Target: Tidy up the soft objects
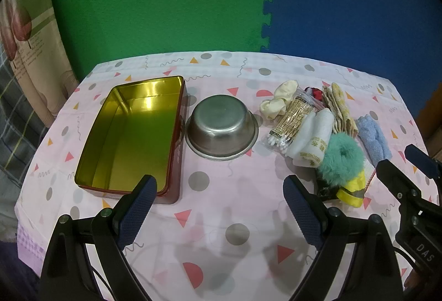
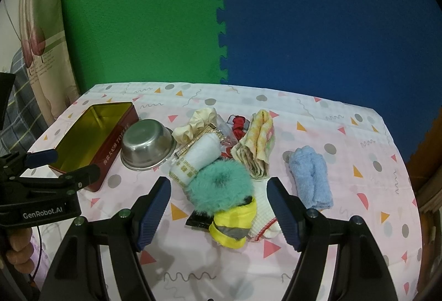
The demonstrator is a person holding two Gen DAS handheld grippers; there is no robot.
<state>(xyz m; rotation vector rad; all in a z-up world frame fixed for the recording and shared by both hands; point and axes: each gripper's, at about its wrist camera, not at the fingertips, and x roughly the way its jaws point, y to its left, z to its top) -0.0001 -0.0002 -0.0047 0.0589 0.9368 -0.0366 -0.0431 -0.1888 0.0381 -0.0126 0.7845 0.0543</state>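
Both the left gripper (image 1: 219,207) and right gripper (image 2: 218,210) are hovering released, gripping nothing. The soft pile (image 2: 221,185) is lying toward the tabletop's right edge, beside a steel bowl (image 1: 222,127) and a red tin (image 2: 116,146) lettered "TOFFEE". "GenRobot.AI" is showing on the left gripper.

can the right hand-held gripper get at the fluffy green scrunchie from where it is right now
Probably yes. The right hand-held gripper is open, and the fluffy green scrunchie lies just ahead on top of the pile. Only the yellow item sits between, low and in front.
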